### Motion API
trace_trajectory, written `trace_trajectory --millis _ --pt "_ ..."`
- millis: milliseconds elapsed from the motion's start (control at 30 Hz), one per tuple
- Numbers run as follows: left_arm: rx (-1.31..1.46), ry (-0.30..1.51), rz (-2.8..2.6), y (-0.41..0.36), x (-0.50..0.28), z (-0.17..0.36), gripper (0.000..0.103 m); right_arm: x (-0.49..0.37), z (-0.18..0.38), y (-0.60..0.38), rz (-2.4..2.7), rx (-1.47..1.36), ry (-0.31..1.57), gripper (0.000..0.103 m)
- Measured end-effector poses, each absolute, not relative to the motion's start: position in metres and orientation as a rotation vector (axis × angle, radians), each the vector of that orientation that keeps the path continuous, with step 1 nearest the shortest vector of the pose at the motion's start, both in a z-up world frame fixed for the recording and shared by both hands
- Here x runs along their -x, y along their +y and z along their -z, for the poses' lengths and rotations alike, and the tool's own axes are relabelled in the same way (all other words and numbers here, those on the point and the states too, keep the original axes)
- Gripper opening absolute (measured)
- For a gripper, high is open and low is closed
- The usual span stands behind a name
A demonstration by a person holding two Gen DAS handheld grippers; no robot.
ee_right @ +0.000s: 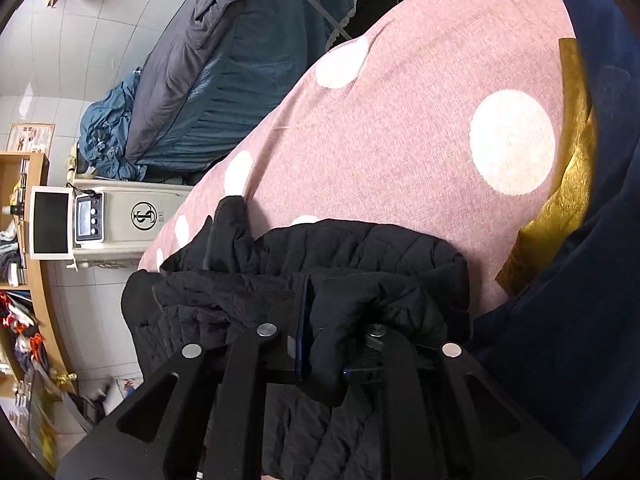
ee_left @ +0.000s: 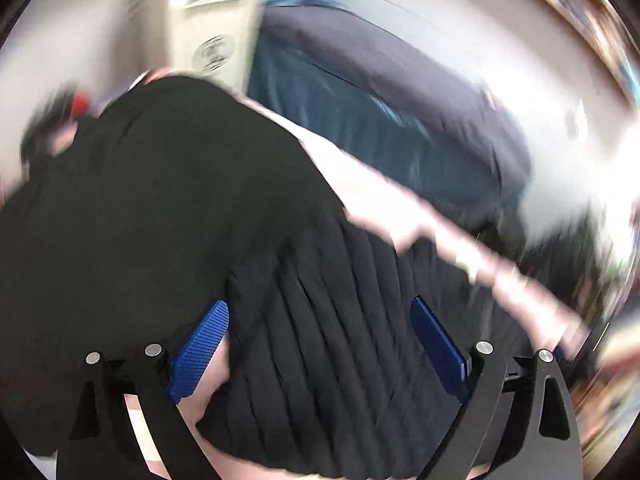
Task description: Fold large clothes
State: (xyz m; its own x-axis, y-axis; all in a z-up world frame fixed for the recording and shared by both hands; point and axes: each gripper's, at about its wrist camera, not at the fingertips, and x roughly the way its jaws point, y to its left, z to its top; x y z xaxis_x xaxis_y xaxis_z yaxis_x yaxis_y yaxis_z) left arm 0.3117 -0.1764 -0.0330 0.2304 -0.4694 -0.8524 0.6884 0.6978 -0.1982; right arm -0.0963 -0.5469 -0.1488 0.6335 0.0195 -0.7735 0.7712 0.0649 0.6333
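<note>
Two claws are at work on one black quilted jacket (ee_right: 304, 280), which lies bunched at the near edge of the bed (ee_right: 400, 128) with its pink, white-dotted cover. The right claw (ee_right: 316, 344) is pressed together on a fold of the jacket, fabric puffing out on either side of its fingers. The left claw (ee_left: 320, 344) stands spread, its blue pads (ee_left: 198, 350) wide apart and the jacket's ribbed panel directly ahead between them, ribs running away from the claw; this view is heavily blurred. I judge the left claw nearer to free cloth, so the next fold hinges on it. On the white heater (ee_right: 132, 220) beside the bed a round monogram resembling "S" shows; smaller lettering is unreadable.
</note>
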Motion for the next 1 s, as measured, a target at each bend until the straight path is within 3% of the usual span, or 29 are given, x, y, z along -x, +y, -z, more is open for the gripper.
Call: trace_trajectory --millis 33,100,133,167,333,467,600,833,900,1000 --pt "-0.297 1.04 0.823 -0.183 -0.294 0.035 0.09 0.098 0.146 -0.545 0.635 -1.412 0.705 0.023" --pt "-0.427 0.949 0.866 -0.193 -0.245 0.041 0.091 0.105 0.139 -0.541 0.576 -1.438 0.635 0.044" --pt "-0.464 0.92 0.878 -0.197 -0.228 0.044 0.091 0.109 0.135 -0.538 0.559 -1.445 0.597 0.07" --pt "-0.49 0.902 0.884 -0.2 -0.215 0.047 0.091 0.114 0.129 -0.536 0.569 -1.433 0.566 0.081" --pt "-0.616 0.871 0.912 -0.215 -0.155 0.07 0.091 0.135 0.093 -0.513 0.702 -1.288 0.534 0.082" --pt "-0.66 0.83 0.924 -0.219 -0.129 0.081 0.091 0.109 0.062 -0.448 0.692 -0.882 0.727 0.082" --pt "-0.728 0.824 0.914 -0.214 -0.116 0.095 0.091 0.086 0.078 -0.376 0.634 -0.605 0.897 0.082" --pt "-0.776 0.857 0.909 -0.218 -0.121 0.113 0.091 0.074 0.118 -0.345 0.63 -0.602 1.012 0.082" --pt "-0.771 0.89 0.903 -0.227 -0.131 0.12 0.097 0.062 0.124 -0.351 0.636 -0.569 1.061 0.083" --pt "-0.74 0.995 0.893 -0.243 -0.153 0.133 0.098 0.044 0.137 -0.361 0.645 -0.557 1.126 0.088"
